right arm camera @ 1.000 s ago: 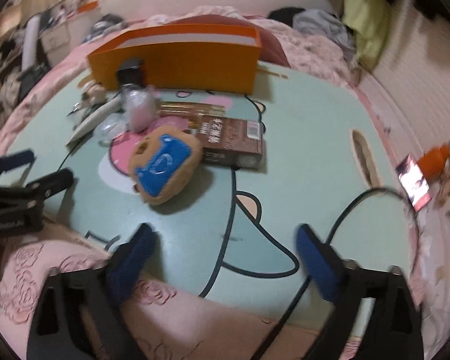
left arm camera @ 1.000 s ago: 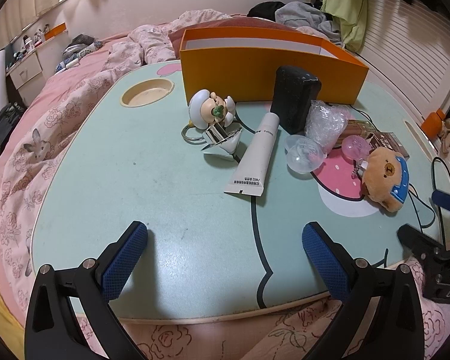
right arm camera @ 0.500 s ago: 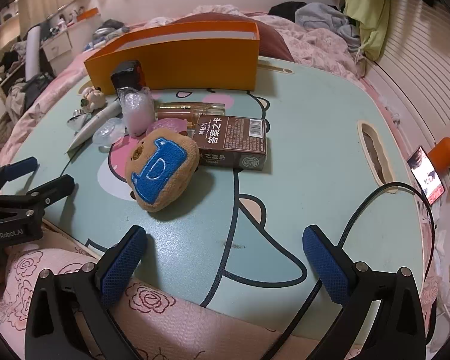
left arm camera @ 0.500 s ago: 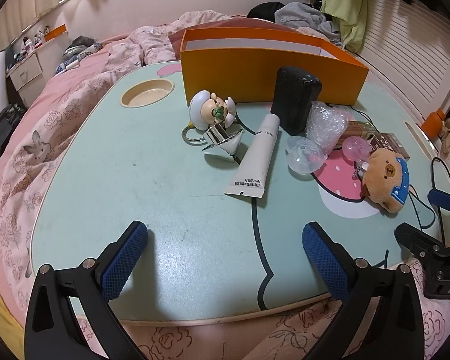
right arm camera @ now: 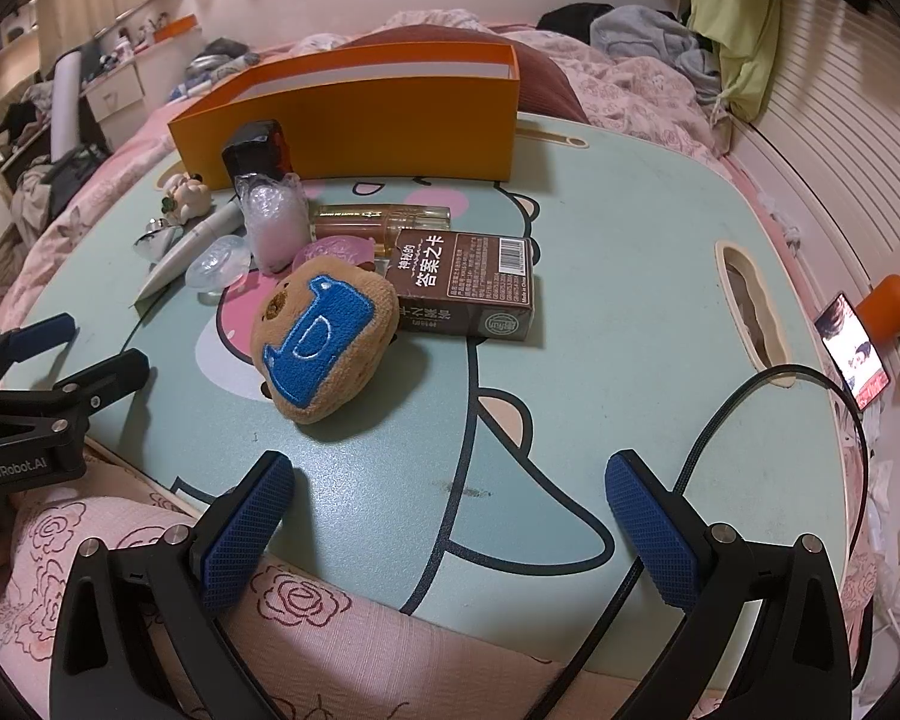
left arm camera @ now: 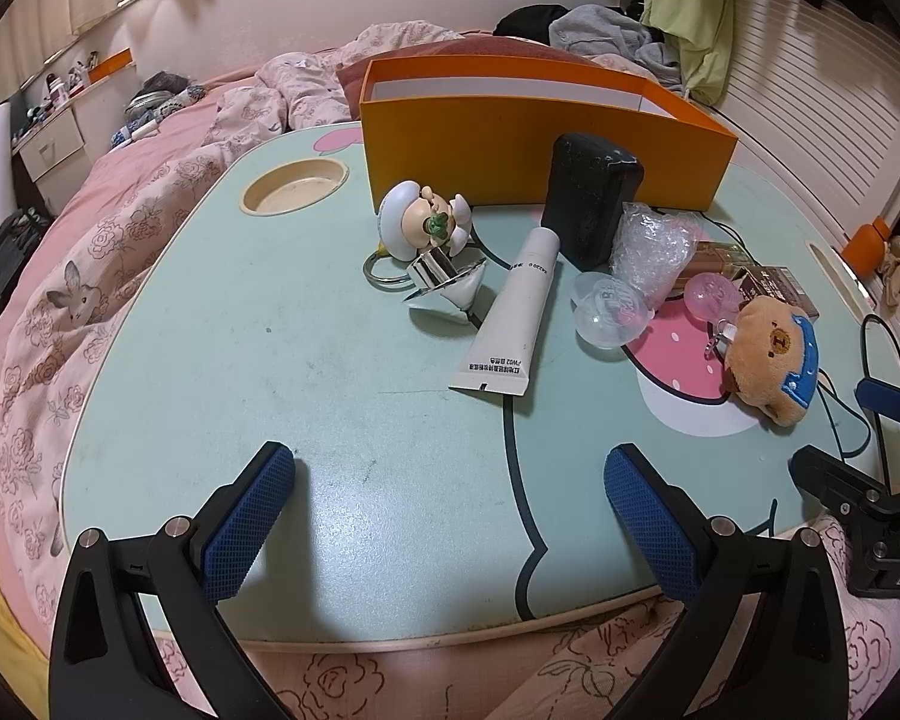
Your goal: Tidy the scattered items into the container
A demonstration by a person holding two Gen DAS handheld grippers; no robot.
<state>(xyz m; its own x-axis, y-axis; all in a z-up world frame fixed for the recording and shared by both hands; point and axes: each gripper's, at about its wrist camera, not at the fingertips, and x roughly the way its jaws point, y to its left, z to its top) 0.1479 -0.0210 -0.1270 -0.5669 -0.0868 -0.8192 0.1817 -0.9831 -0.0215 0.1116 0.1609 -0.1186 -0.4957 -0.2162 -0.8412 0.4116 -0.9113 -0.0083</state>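
Note:
An open orange box (left arm camera: pixel 546 144) (right arm camera: pixel 360 120) stands at the far side of the mint lap table (left arm camera: pixel 270 330) (right arm camera: pixel 630 252). In front of it lie a white tube (left arm camera: pixel 510 315), a small white figurine (left arm camera: pixel 423 225), a black block (left arm camera: pixel 588 204), a bubble-wrap bundle (left arm camera: pixel 651 249) (right arm camera: pixel 273 222), clear capsules (left arm camera: pixel 609 312), a bear plush (left arm camera: pixel 771 360) (right arm camera: pixel 324 339), a brown card box (right arm camera: pixel 468 288) and an amber bottle (right arm camera: pixel 384 222). My left gripper (left arm camera: pixel 450 486) is open over the table's near edge, holding nothing. My right gripper (right arm camera: pixel 450 495) is open too, just short of the plush.
The table rests on a pink floral bedspread (left arm camera: pixel 90 276). A black cable (right arm camera: pixel 720 414) curls over the table's right side by the right gripper. A round cup recess (left arm camera: pixel 294 186) sits at the far left, a slot (right arm camera: pixel 750 312) at the right. A phone (right arm camera: pixel 855 354) and orange bottle (right arm camera: pixel 891 303) lie beyond.
The right gripper has moved up and steadied, and its view is sharper with the plush closer to centre. The left gripper has barely moved. No item has been touched.

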